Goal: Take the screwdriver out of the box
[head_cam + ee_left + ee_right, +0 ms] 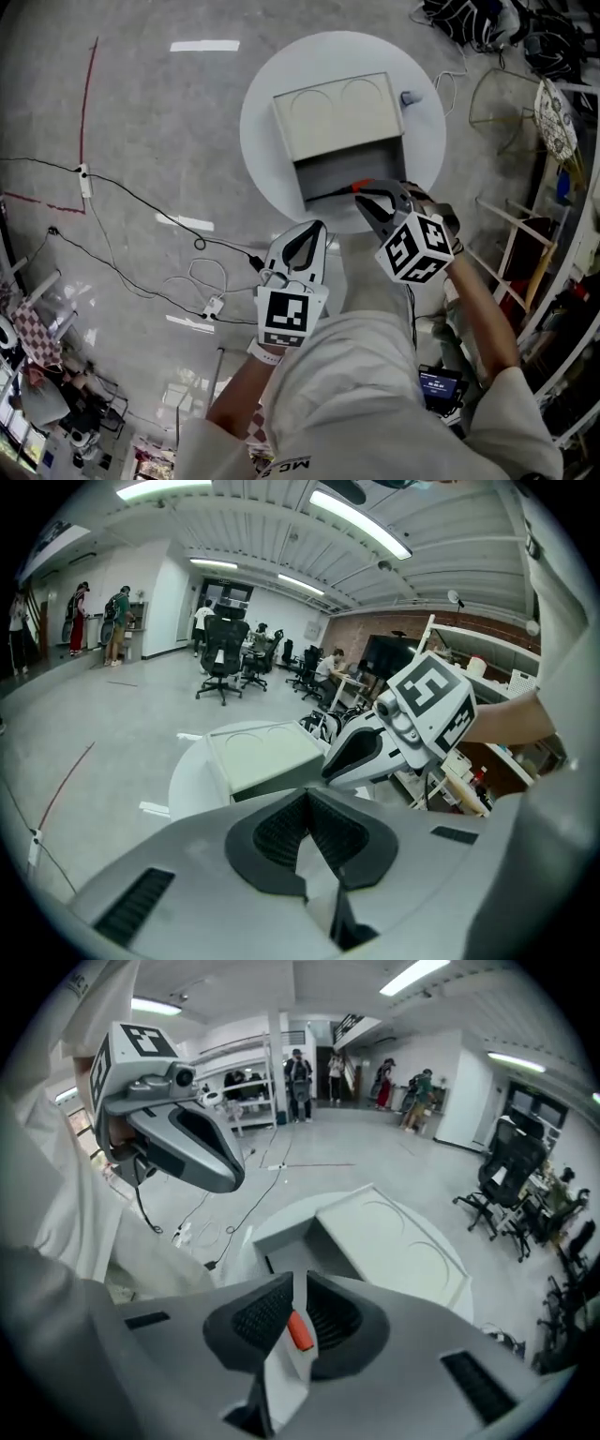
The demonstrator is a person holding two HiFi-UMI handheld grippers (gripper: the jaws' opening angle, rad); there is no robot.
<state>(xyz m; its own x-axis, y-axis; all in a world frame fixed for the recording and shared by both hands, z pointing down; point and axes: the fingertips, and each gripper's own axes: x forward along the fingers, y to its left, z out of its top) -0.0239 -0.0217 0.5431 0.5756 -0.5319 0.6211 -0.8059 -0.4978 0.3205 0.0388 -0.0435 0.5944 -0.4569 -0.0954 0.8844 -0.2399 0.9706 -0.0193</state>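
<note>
An open box (337, 117) with a beige lid and grey inside sits on a round white table (272, 94). My right gripper (367, 195) hovers at the box's near edge, shut on the screwdriver (358, 186). The screwdriver's orange handle is between the jaws and its dark shaft points left over the box's front. In the right gripper view the orange handle (299, 1330) sits pinched in the right gripper (292, 1288), above the box (384, 1241). My left gripper (309, 234) waits off the table's near edge, shut and empty. In its own view the left gripper (303, 803) faces the box (267, 757).
A small bluish object (410, 97) lies on the table's right rim. Cables (187, 244) and a power strip (214, 305) trail across the floor to the left. Racks and clutter (553, 112) line the right side. Office chairs (220, 658) and people stand far off.
</note>
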